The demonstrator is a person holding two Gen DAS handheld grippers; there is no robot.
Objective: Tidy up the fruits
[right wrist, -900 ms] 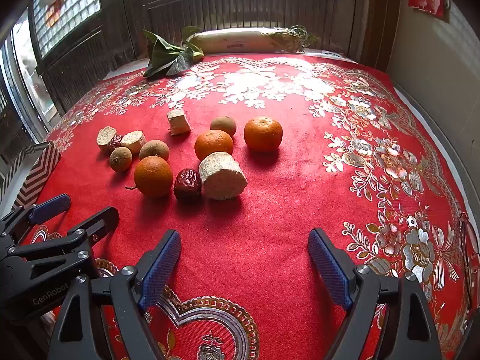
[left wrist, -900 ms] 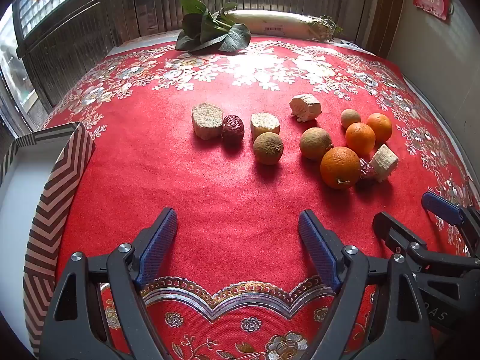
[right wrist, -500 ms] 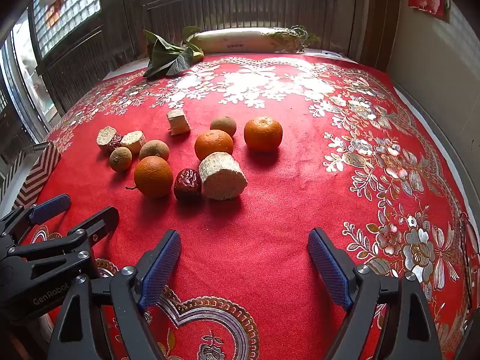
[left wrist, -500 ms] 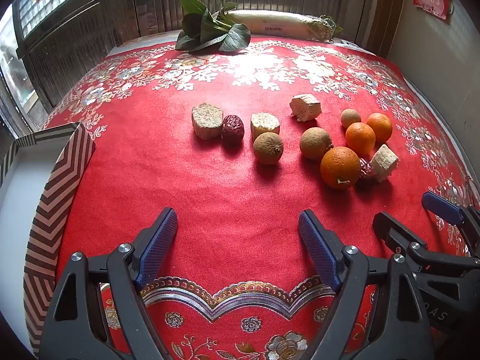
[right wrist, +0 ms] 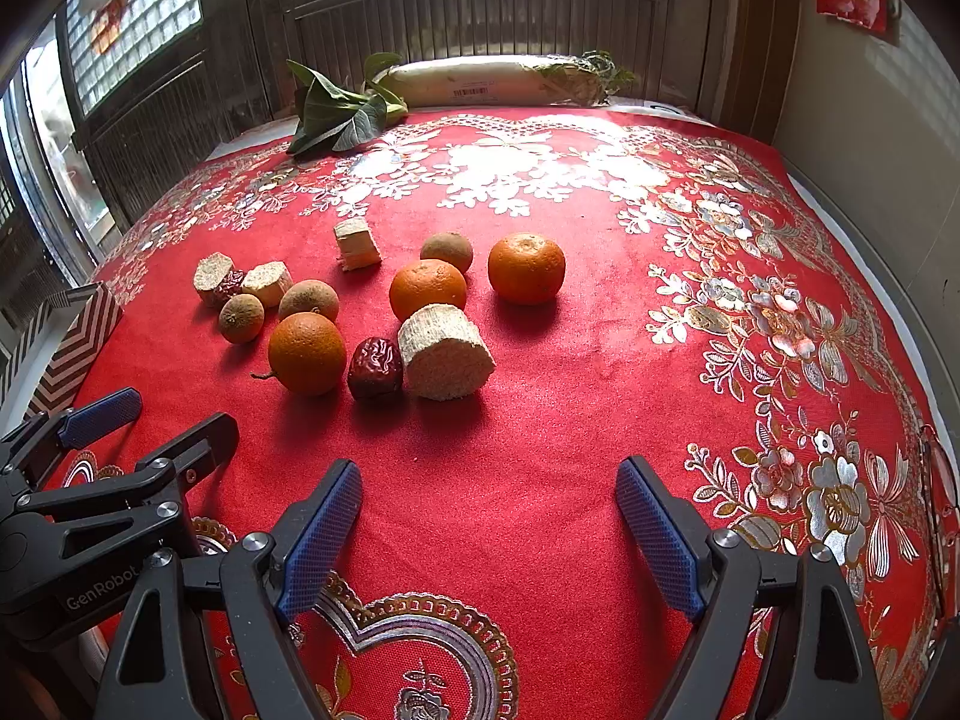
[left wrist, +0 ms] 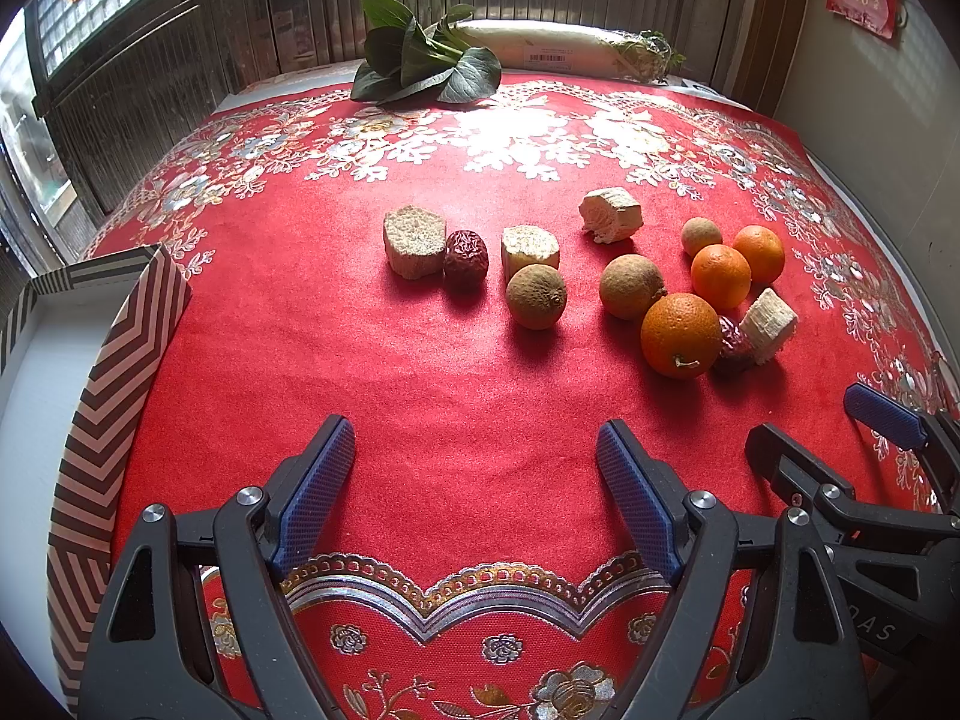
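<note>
since nothing differs from the frames just before, this reads as a start pose: no fruit has moved and neither hand has shifted, so sorting has not begun. left tool [left wrist: 474, 474] hangs over the near edge of the worktop [left wrist: 420, 372] with jaws wide, nothing between them. right tool [right wrist: 489, 516] likewise wide and empty, just beside the left one (each shows in the other's view).

fruits lie in a loose cluster mid-worktop, well apart from both tools: three oranges, the nearest [right wrist: 307, 353] touching a red date [right wrist: 375, 369] and a pale cut chunk [right wrist: 445, 354]; the other oranges [right wrist: 427, 289] [right wrist: 526, 267] sit behind. brown round fruits [left wrist: 536, 297] [left wrist: 632, 287] lie toward the left, with another date [left wrist: 465, 251] between two more chunks.

patterned box [left wrist: 114, 330] sits at the left edge, probably the destination, though its inside is mostly out of view. leafy greens [left wrist: 420, 60] at the far edge look unrelated. whole task remains; next likely a reach to the nearest orange.
</note>
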